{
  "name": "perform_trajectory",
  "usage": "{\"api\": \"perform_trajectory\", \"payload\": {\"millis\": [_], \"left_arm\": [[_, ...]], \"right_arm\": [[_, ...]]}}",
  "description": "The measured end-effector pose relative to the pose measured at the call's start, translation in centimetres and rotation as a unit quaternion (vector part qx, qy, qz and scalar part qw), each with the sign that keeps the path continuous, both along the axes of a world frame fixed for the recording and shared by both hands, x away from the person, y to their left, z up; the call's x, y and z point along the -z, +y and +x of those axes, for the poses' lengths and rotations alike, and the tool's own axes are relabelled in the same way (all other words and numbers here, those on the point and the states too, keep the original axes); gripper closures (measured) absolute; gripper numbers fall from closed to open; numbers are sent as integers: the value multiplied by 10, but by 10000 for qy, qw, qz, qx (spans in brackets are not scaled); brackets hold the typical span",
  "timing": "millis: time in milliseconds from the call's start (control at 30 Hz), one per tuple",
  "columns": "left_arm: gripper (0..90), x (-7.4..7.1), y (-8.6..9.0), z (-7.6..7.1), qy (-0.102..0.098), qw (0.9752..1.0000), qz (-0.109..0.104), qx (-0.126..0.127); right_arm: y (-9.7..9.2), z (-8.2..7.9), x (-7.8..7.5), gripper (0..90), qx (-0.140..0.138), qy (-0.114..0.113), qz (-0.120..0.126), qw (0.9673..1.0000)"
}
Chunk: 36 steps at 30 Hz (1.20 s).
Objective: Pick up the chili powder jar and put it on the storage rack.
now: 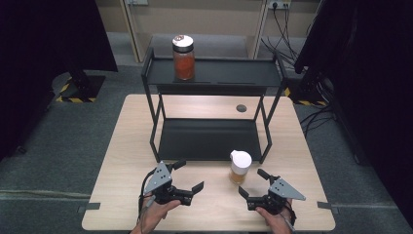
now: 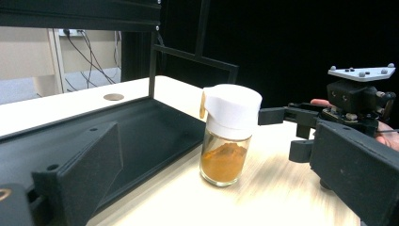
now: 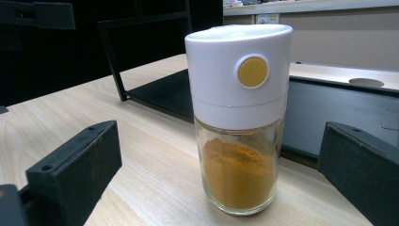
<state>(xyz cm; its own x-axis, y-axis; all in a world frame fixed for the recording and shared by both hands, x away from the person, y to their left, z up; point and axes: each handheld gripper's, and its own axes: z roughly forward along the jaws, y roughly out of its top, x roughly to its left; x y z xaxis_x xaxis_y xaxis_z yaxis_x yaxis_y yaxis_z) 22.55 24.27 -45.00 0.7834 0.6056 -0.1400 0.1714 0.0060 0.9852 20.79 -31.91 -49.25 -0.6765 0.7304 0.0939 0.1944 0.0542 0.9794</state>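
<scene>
The spice jar (image 1: pixel 240 167) stands upright on the worktop (image 1: pixel 122 161), near the rack (image 1: pixel 209 139). Left claw (image 1: pixel 189 175) and right claw (image 1: pixel 253 183) are spread, apart from it. The right gripper view shows its yellow button (image 3: pixel 252 71).

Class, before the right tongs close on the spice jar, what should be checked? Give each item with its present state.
1. Right tongs open: ok, jaws spread wide.
2. Spice jar upright on the table: ok.
3. Jar lies between the right jaws: ok in the right gripper view; jaws not yet touching it.
4. Jar lid seated: ok, it looks closed.
5. Left tongs out of the way: ok, open and apart from the jar.
6. Space on the rack lower shelf: ok, bare; red jar stands on the top shelf.
</scene>
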Motion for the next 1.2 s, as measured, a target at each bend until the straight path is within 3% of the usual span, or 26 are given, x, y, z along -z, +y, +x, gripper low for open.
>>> {"api": "perform_trajectory", "payload": {"millis": [333,700,900,1200], "left_arm": [[20,17,6,-9,3,10000,-12,-91],[23,41,11,-19,-203,9996,-20,-204],[24,48,14,-21,-249,9994,-106,-233],[25,54,14,-22,-230,9995,-54,-202]], "right_arm": [[0,0,0,4,4,-1,-1,10000],[0,0,0,4,1,-3,-13,10000],[0,-1,0,4,-11,-16,-21,10000],[0,-1,0,4,-18,-20,-26,10000]]}}
